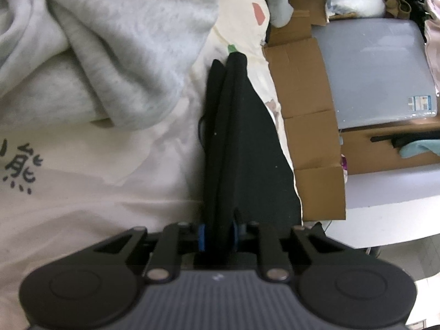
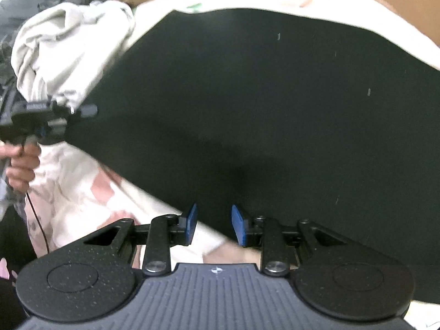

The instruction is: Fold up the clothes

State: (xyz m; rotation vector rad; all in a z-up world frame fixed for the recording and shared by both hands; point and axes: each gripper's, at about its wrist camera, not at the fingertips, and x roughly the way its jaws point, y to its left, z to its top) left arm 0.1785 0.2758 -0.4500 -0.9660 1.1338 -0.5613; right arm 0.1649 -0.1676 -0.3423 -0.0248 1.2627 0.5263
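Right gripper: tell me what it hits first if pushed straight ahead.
The right gripper, open, would likely meet the black garment first; its edge already sits between the blue pads, though depth is unclear.

Each gripper has a black body with two round black discs at the sides and a ribbed grey plate between them. The left gripper (image 1: 217, 238) and right gripper (image 2: 214, 224) carry black linkage arms pinned with silver screws, ending in blue pads (image 2: 238, 224). A hand (image 2: 20, 162) grips a black handle; a thin black cable (image 2: 38, 220) hangs below it.
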